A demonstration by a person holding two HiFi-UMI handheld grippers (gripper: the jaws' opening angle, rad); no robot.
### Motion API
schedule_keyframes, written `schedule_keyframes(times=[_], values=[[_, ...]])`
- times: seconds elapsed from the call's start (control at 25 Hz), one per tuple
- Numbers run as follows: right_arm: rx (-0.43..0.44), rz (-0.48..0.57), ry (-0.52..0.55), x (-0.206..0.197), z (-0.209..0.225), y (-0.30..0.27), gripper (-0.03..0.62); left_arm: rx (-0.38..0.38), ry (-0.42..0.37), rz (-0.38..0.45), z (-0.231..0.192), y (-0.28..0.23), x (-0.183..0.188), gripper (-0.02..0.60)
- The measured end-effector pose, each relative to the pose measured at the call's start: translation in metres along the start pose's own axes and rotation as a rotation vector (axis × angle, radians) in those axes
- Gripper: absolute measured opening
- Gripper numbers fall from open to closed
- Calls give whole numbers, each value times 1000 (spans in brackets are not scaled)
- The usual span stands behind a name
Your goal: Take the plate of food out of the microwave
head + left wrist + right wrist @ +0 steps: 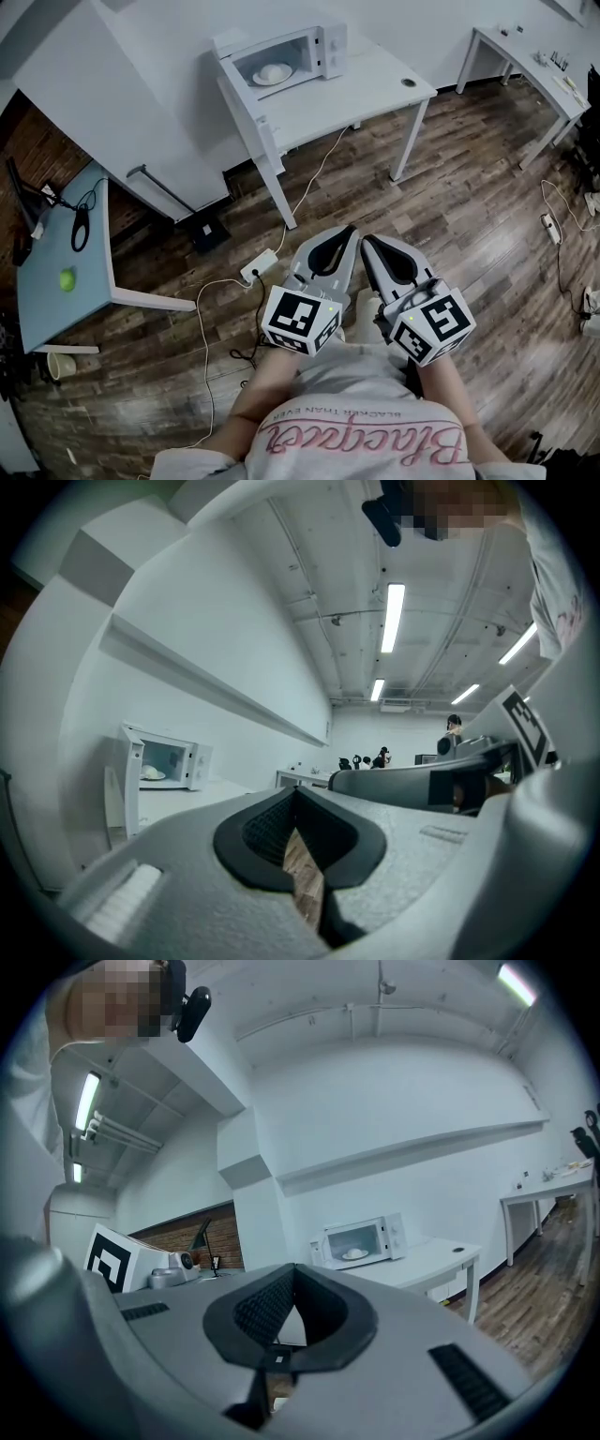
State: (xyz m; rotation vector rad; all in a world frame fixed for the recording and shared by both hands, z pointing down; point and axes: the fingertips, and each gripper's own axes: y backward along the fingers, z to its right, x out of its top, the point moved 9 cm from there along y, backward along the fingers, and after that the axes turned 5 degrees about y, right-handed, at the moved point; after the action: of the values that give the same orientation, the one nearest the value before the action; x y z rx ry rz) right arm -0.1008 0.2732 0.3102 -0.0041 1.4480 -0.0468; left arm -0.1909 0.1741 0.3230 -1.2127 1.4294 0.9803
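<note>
A white microwave (298, 54) stands with its door open at the back of a white table (375, 86), far ahead of me. Inside it a white plate of pale food (273, 72) rests on the floor of the oven. My left gripper (350, 231) and right gripper (367, 240) hang side by side over the wooden floor, well short of the table, both shut and empty. The left gripper view shows the microwave (167, 761) and plate (153, 774) small at the left. In the right gripper view the microwave (364, 1238) and plate (354, 1253) sit beyond the jaws.
A second white table (525, 58) stands at the far right. A grey desk (56, 281) with a green ball (67, 278) is at the left. A power strip (260, 267) and cables lie on the floor between me and the table. People (454, 726) stand far off.
</note>
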Motion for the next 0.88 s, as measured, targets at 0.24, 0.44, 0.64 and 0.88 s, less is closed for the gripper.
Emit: schedule_keyframes(times=[0.24, 0.44, 0.64, 0.88], values=[[10, 17, -7, 2, 16, -9, 12, 5, -18, 7, -3, -14, 1, 6], [16, 32, -1, 8, 30, -22, 12, 17, -33, 24, -11, -29, 10, 6], [31, 14, -17, 8, 46, -36, 12, 43, -20, 32, -22, -41, 10, 6], [47, 1, -8, 13, 64, -58, 12, 58, -21, 29, -41, -59, 15, 6]])
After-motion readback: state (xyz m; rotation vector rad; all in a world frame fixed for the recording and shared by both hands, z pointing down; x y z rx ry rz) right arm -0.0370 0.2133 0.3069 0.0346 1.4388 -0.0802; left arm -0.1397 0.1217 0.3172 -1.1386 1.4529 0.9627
